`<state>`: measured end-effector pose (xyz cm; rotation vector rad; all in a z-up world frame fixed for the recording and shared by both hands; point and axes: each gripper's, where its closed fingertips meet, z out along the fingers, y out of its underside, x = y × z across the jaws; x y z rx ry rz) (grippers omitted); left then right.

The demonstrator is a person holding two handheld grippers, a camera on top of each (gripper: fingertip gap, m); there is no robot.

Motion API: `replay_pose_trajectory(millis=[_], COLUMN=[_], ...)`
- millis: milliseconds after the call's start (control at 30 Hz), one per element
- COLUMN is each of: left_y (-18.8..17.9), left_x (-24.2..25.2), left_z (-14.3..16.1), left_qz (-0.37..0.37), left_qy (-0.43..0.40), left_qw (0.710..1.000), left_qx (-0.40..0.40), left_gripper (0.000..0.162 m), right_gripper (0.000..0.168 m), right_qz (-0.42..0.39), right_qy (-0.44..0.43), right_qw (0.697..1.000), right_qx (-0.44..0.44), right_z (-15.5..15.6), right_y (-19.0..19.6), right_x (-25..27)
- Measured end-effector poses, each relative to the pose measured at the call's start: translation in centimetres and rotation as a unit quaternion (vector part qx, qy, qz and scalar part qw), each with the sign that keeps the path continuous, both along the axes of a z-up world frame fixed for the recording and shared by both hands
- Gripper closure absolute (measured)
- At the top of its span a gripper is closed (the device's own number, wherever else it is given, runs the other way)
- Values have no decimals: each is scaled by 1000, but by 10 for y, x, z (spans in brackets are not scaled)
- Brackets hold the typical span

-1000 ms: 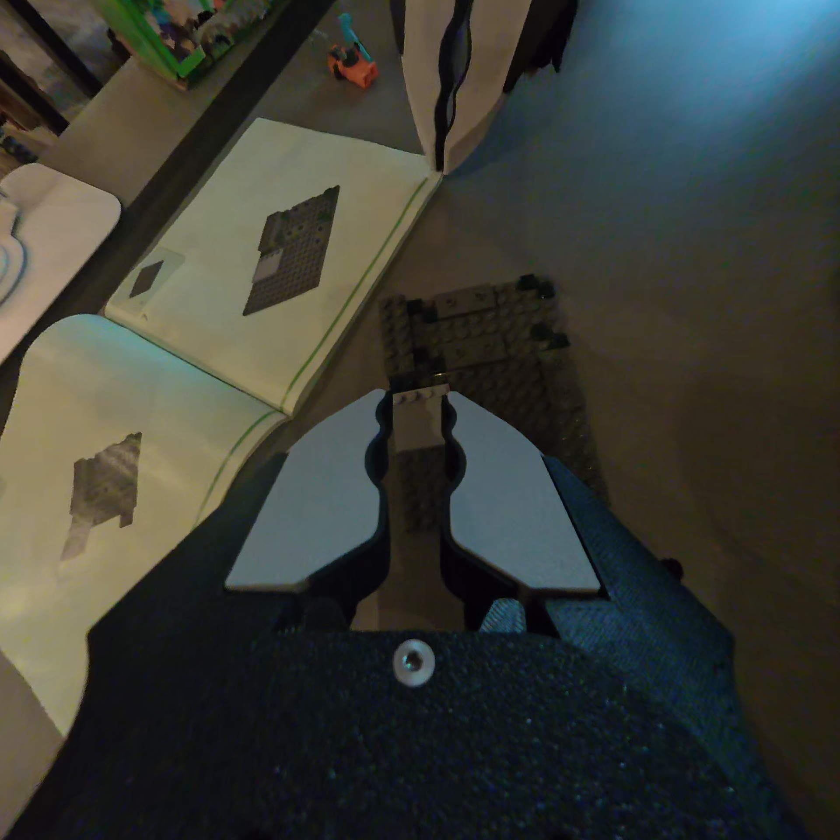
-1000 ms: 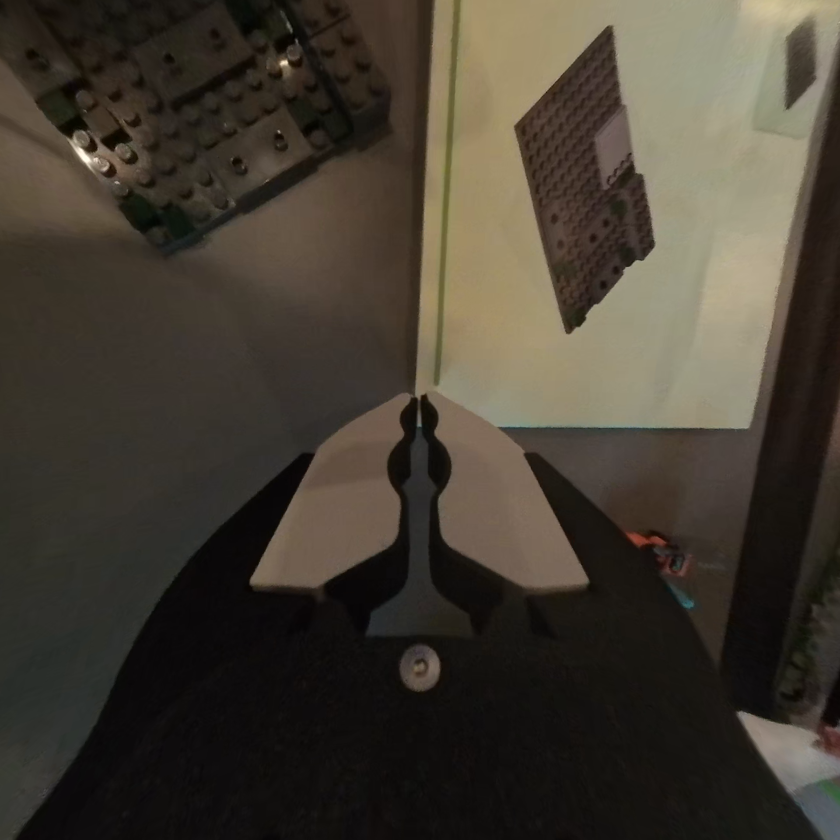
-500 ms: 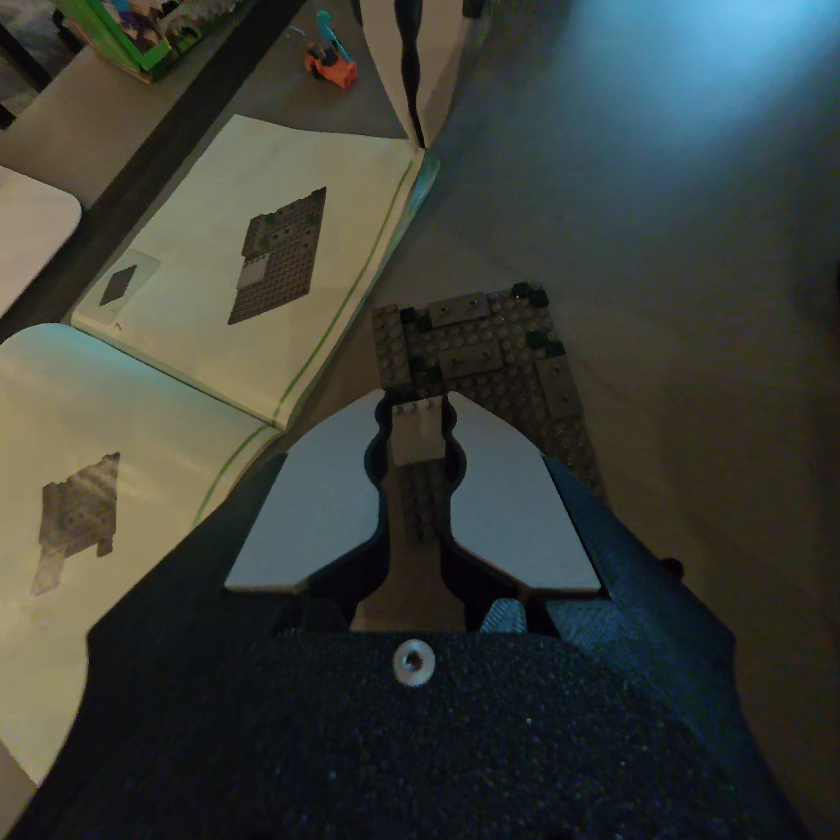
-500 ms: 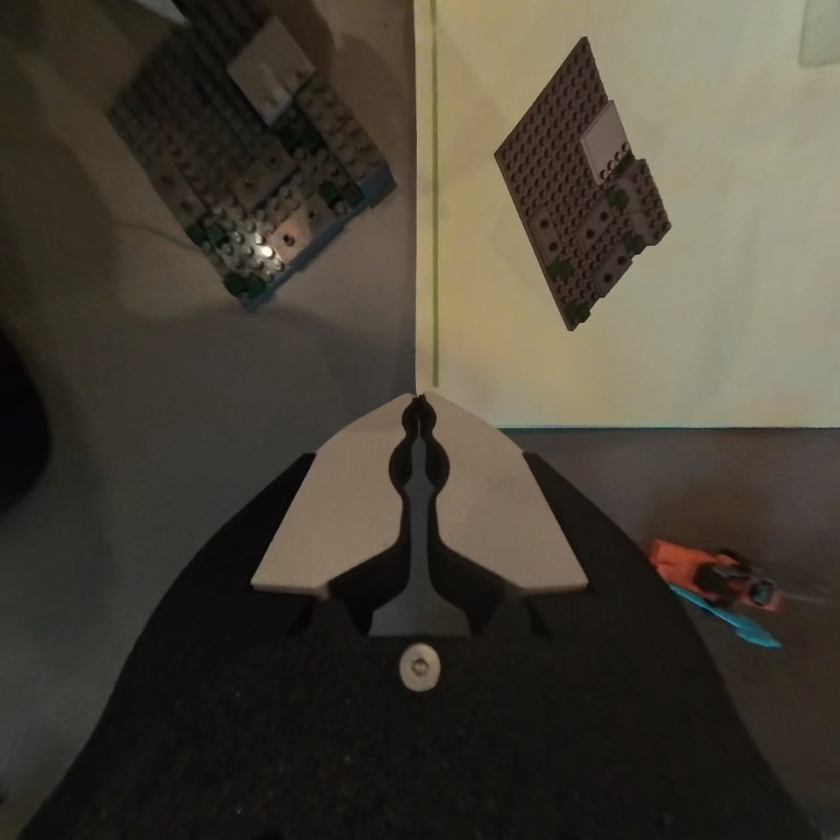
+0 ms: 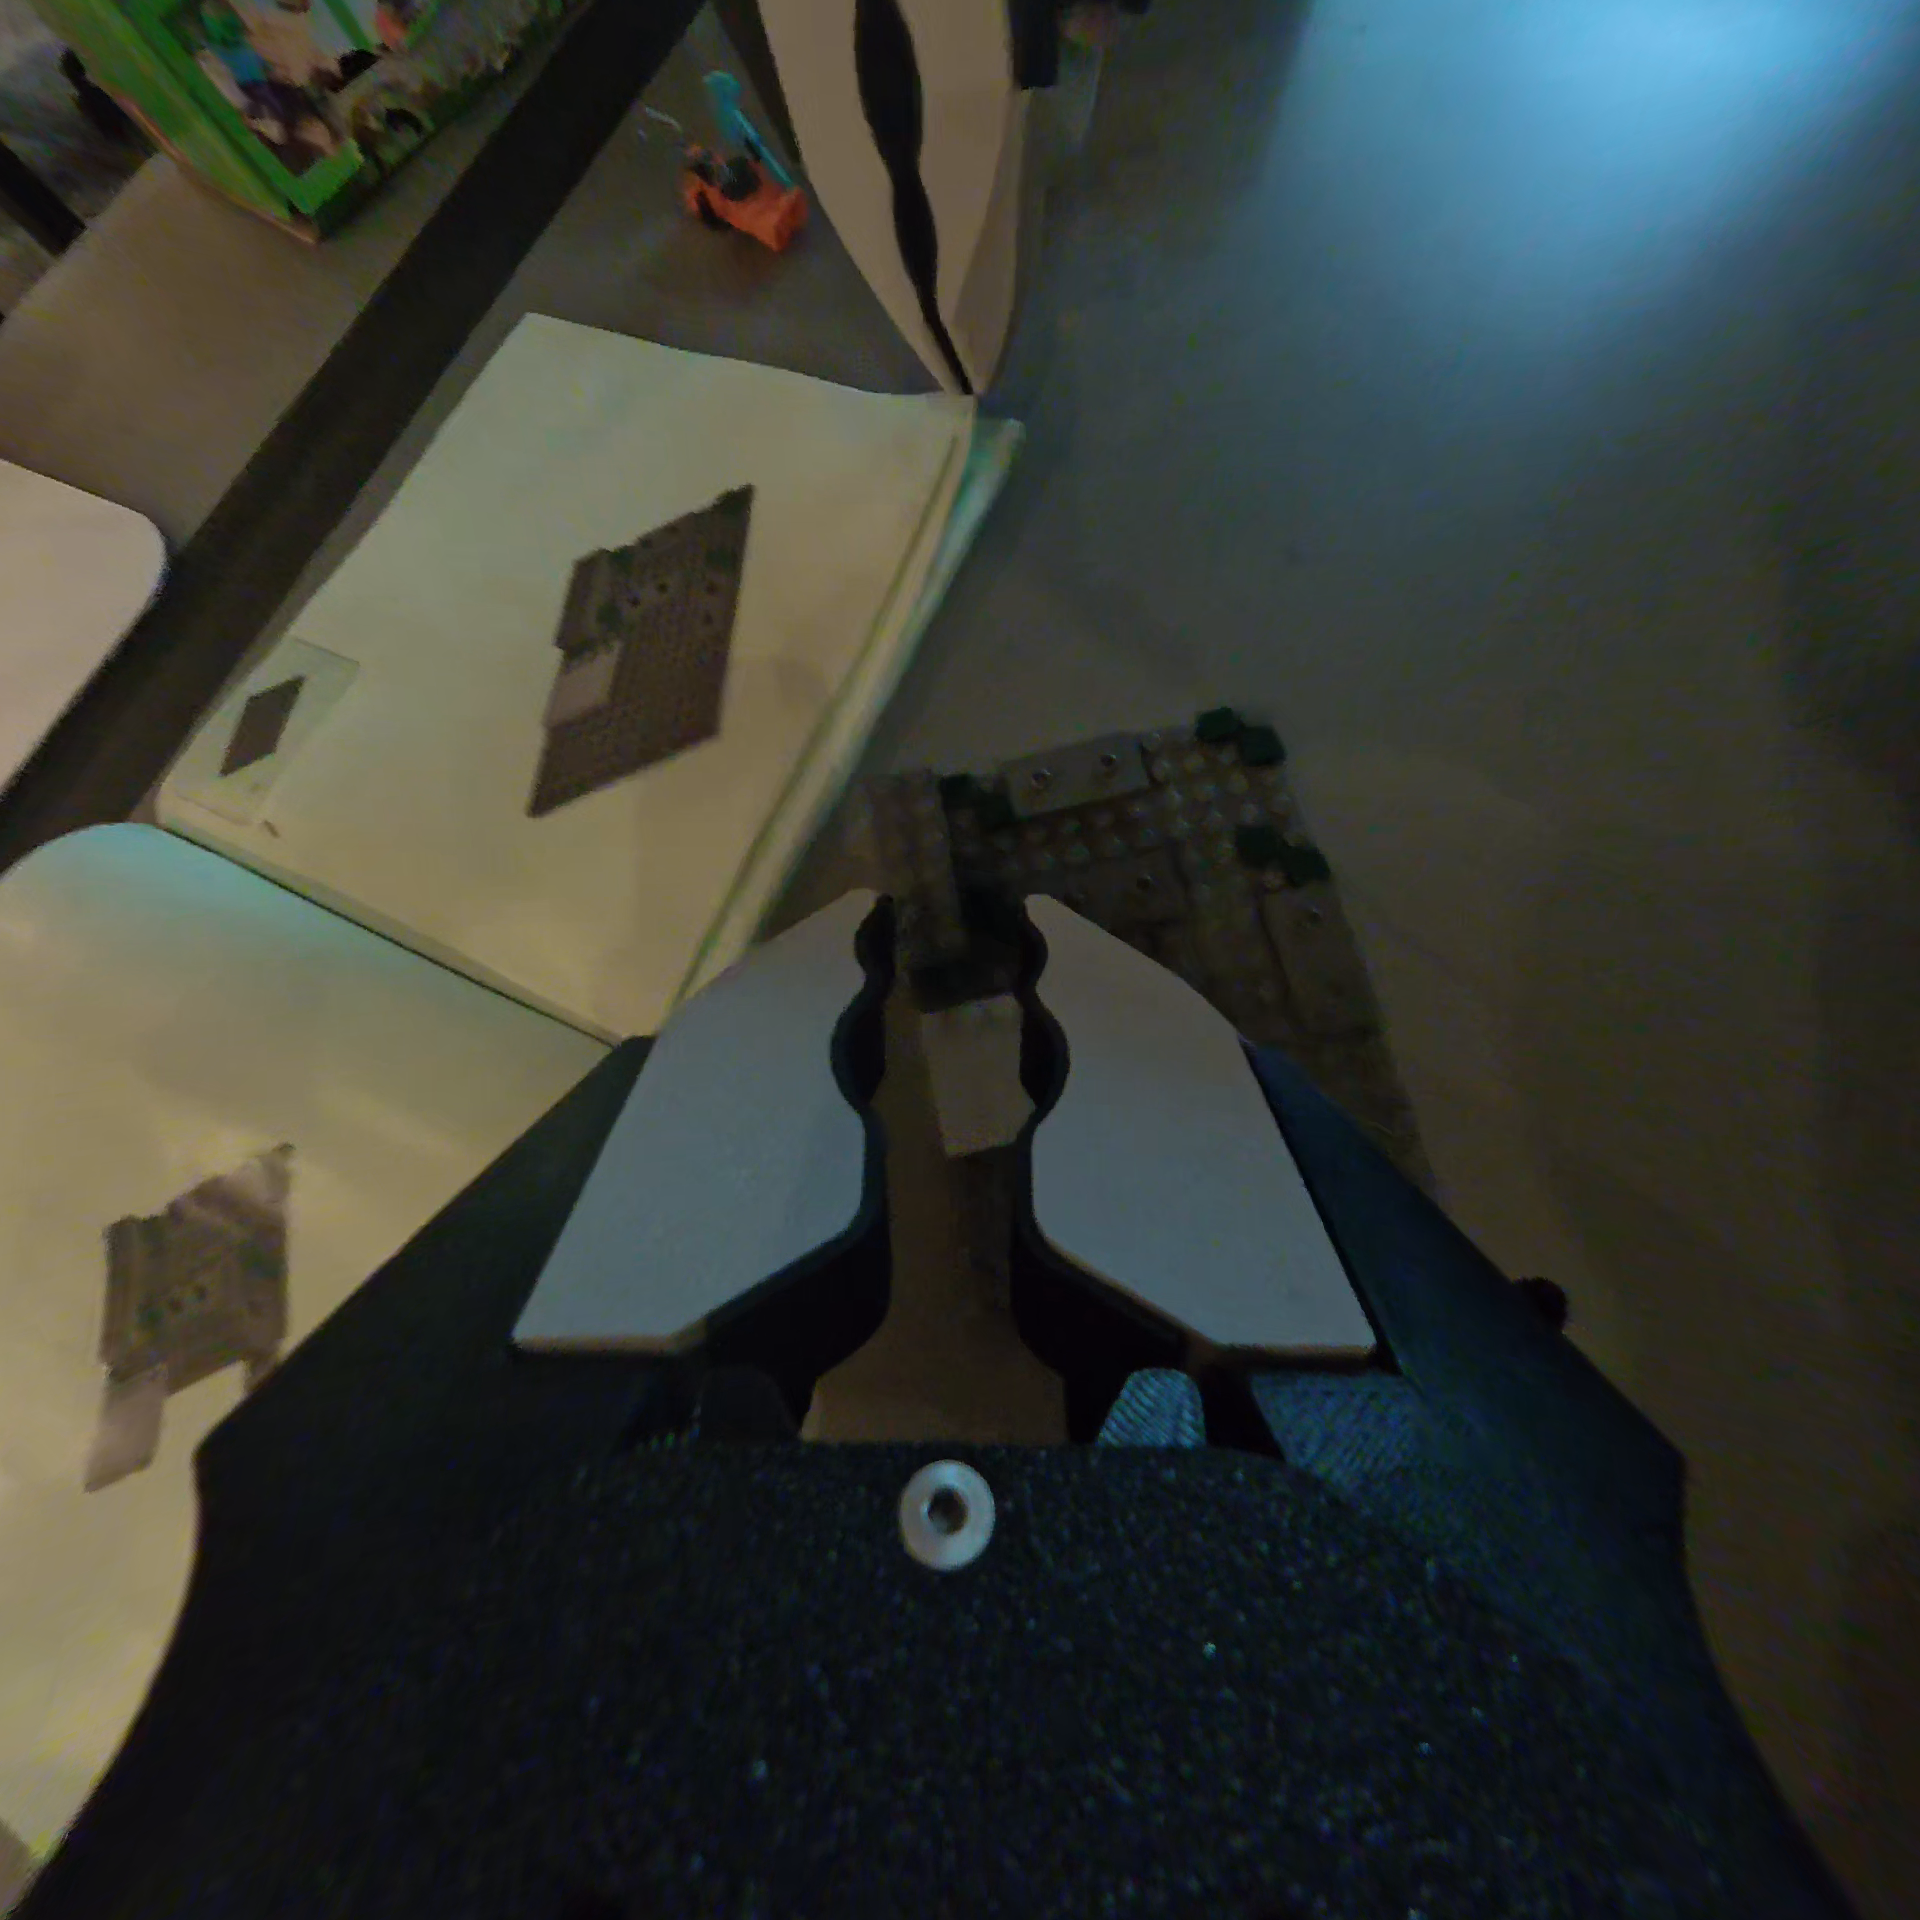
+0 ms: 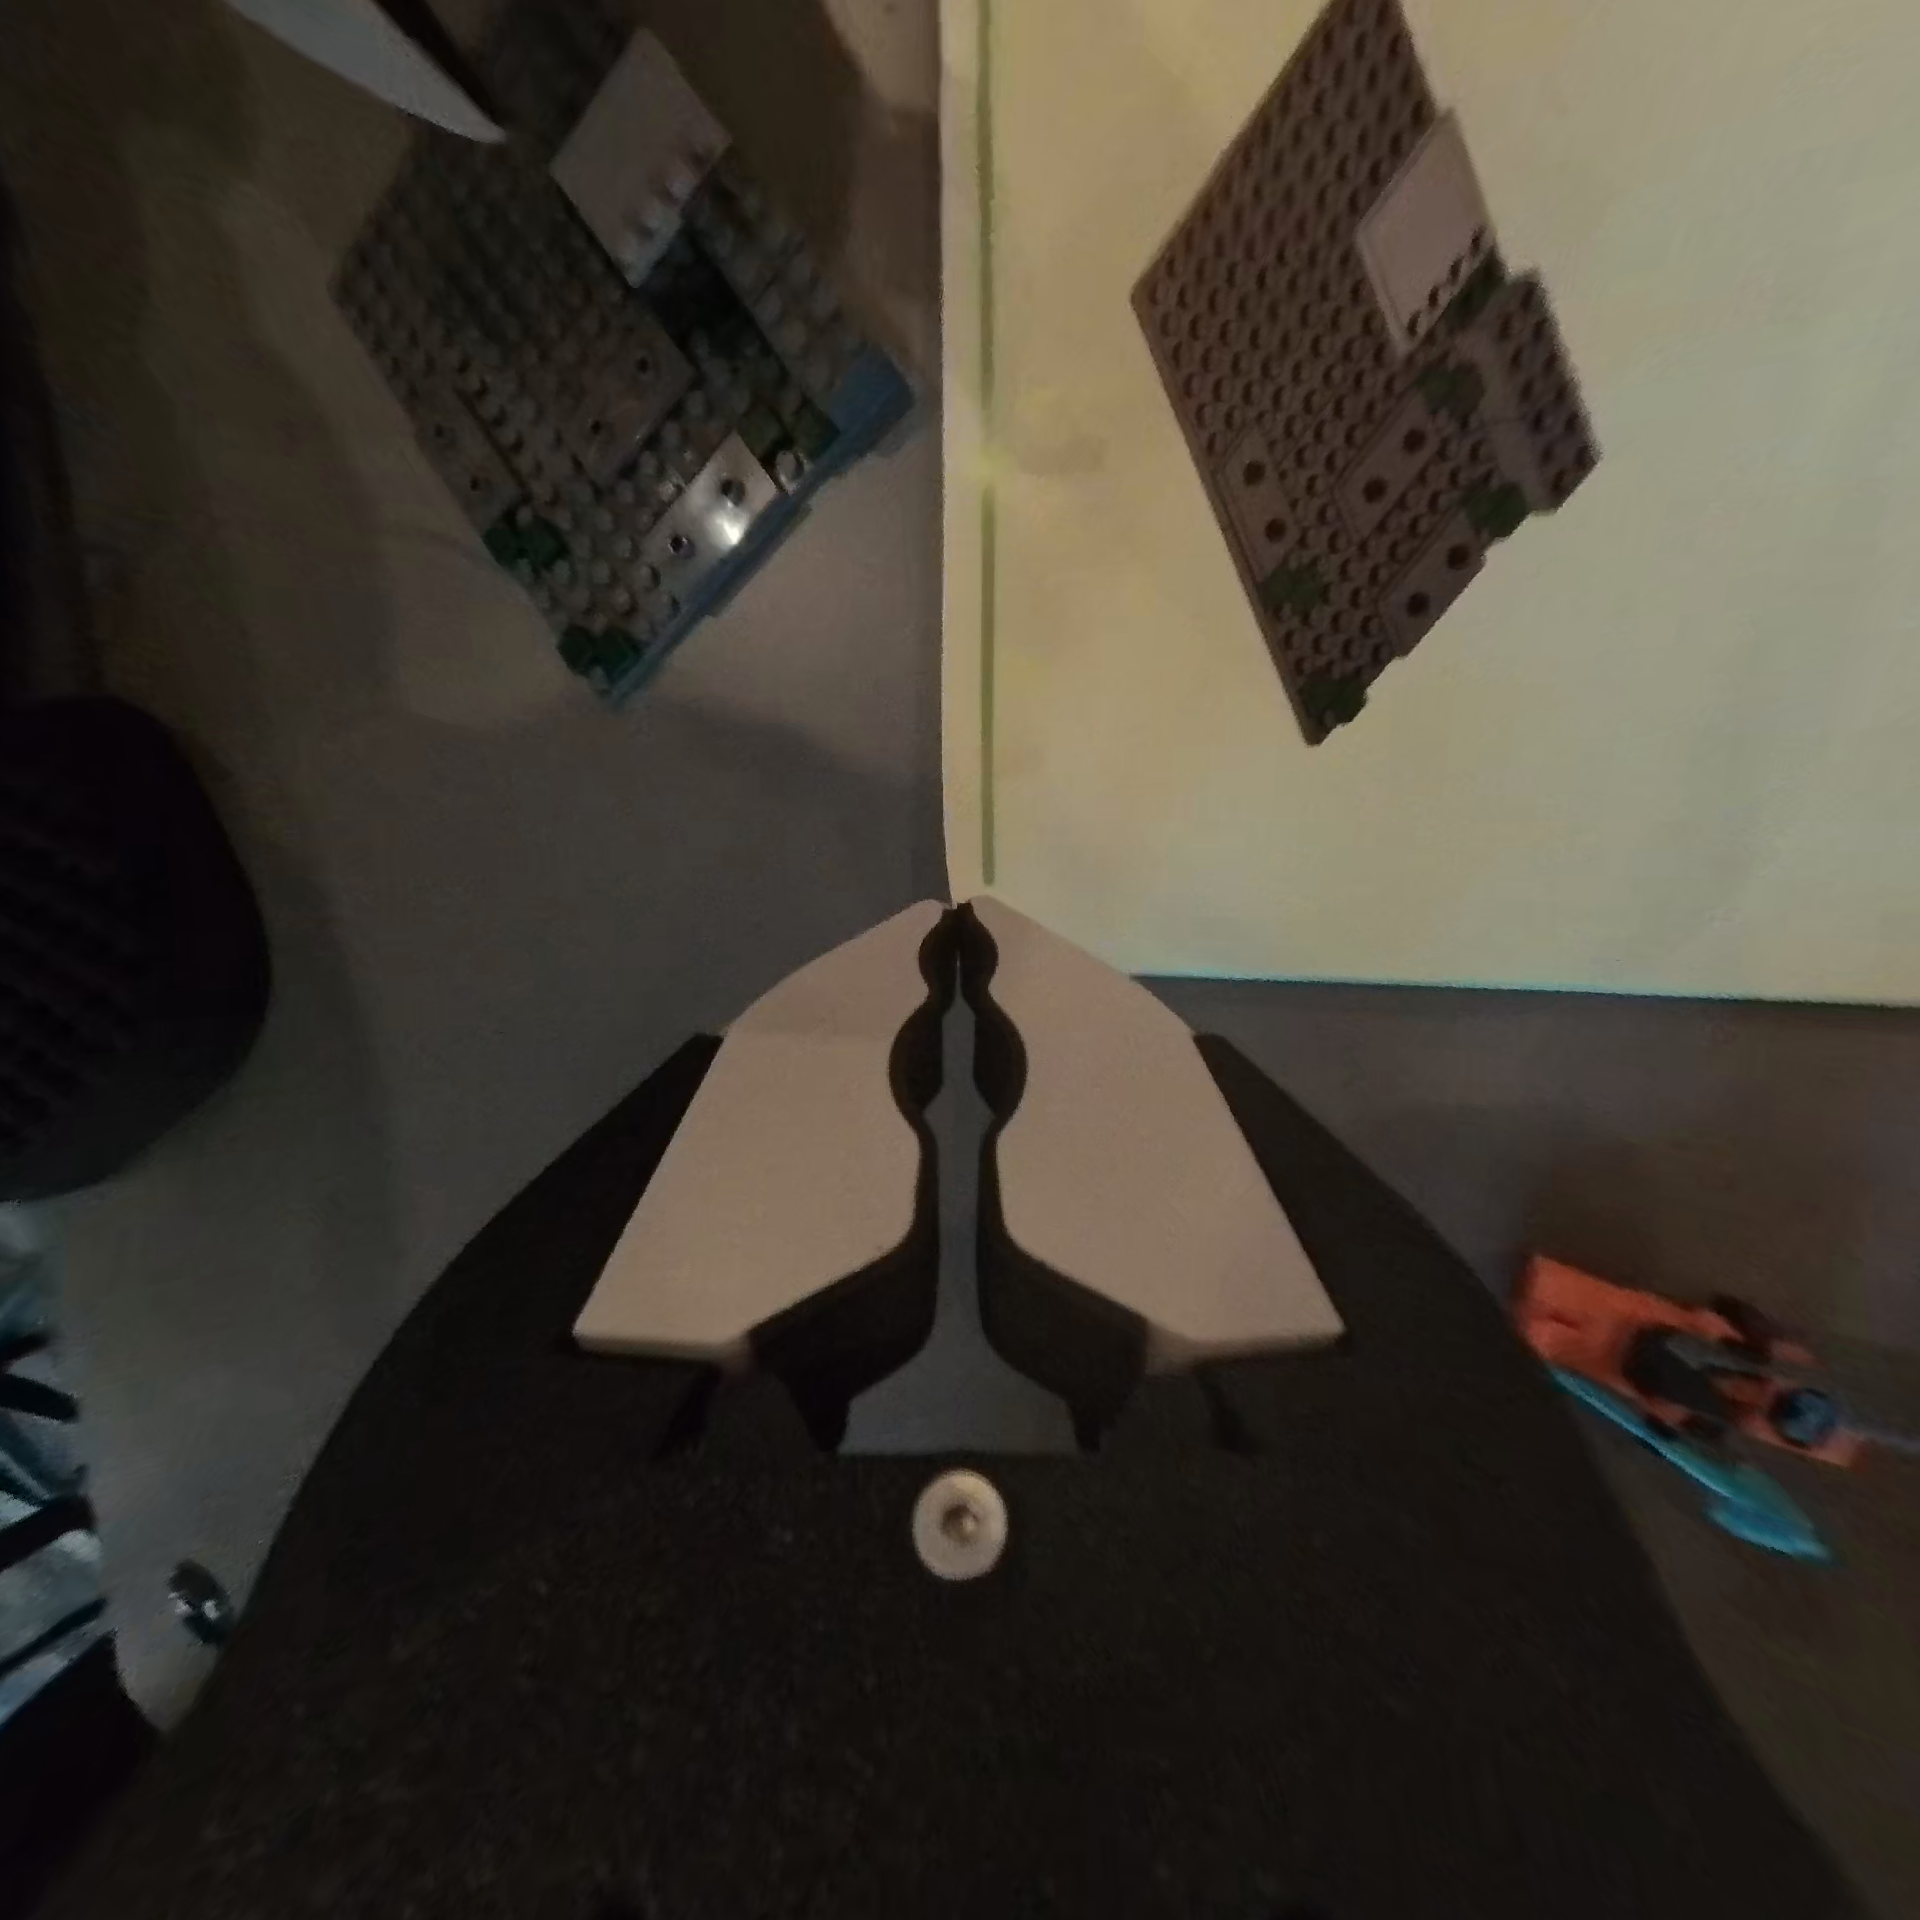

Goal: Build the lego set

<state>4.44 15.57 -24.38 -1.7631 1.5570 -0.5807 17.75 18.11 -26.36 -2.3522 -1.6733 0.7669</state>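
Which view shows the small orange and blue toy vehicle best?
The right wrist view: the toy vehicle lies near, at the right edge on the table, though slightly blurred. In the left wrist view it is far off and small, beyond the instruction booklet.

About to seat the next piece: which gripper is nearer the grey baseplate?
Left. The left gripper hangs directly over the grey baseplate, holding a light grey plate. The right gripper sits off it, shut, at the instruction booklet corner.
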Motion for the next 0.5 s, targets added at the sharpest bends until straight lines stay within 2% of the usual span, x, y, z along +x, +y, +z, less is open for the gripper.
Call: replay_pose_trajectory(millis=[333, 500], left_y=[42, 59], left_x=[59, 75], left_z=[17, 33], left_qz=[-13, 31], left_qy=[-35, -98], left_qw=[997, 994], left_qx=[65, 49], left_gripper=[118, 130], right_gripper=[168, 168], right_qz=[38, 37], right_qy=[22, 72], right_qw=[992, 985], right_qx=[123, 154], right_z=[66, 94], right_y=[27, 34], right_x=[-48, -72])
